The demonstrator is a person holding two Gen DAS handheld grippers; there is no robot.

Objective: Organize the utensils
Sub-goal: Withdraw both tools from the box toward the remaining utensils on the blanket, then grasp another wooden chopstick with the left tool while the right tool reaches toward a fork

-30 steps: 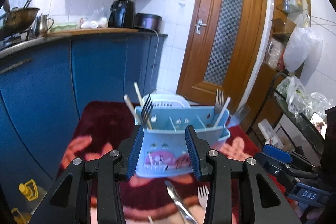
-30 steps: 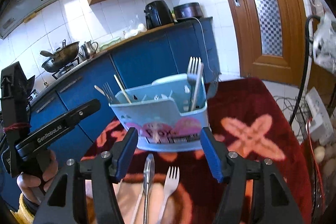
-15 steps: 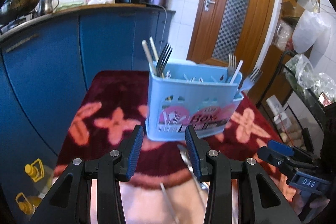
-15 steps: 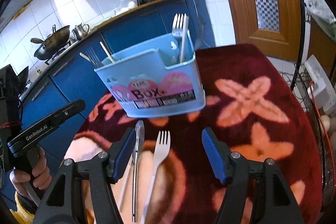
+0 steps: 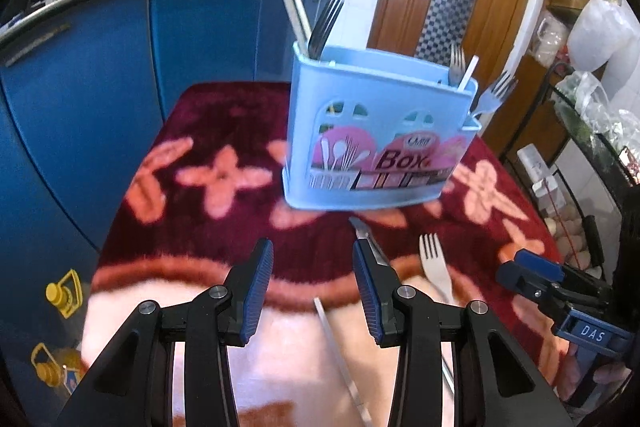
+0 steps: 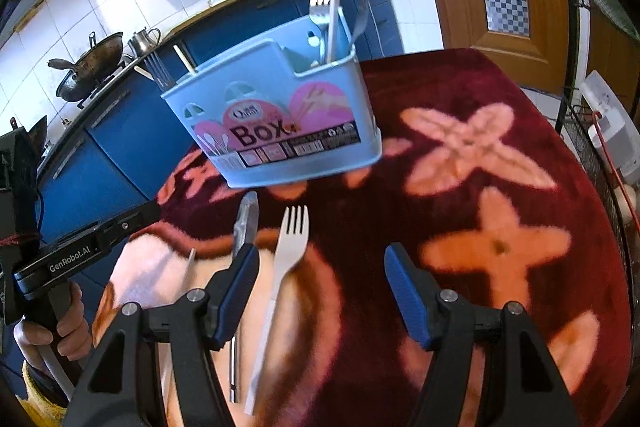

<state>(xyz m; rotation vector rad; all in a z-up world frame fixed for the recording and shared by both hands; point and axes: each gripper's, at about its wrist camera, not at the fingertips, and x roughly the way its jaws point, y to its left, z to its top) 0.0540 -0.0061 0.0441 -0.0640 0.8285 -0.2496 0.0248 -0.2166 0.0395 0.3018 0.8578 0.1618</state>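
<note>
Right wrist view: right gripper (image 6: 320, 291) and left gripper (image 5: 313, 293), both empty with jaws apart, above the white fork (image 6: 286, 259) lying flat on the patterned cloth (image 6: 500, 187) before the blue utensil box (image 6: 276, 131); probably light, stiff, thin, best pinched across its handle.

Light-blue utensil box (image 6: 280, 131) with pink label, white fork (image 6: 286, 259), maroon tabletop cloth (image 6: 460, 99) with peach flowers.

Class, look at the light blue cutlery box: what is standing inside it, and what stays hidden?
Inside the cutlery box, dark forks and pale sticks rise at one end; a metal fork and white handle at the other. Its walls hide their lower ends and the floor.
</note>
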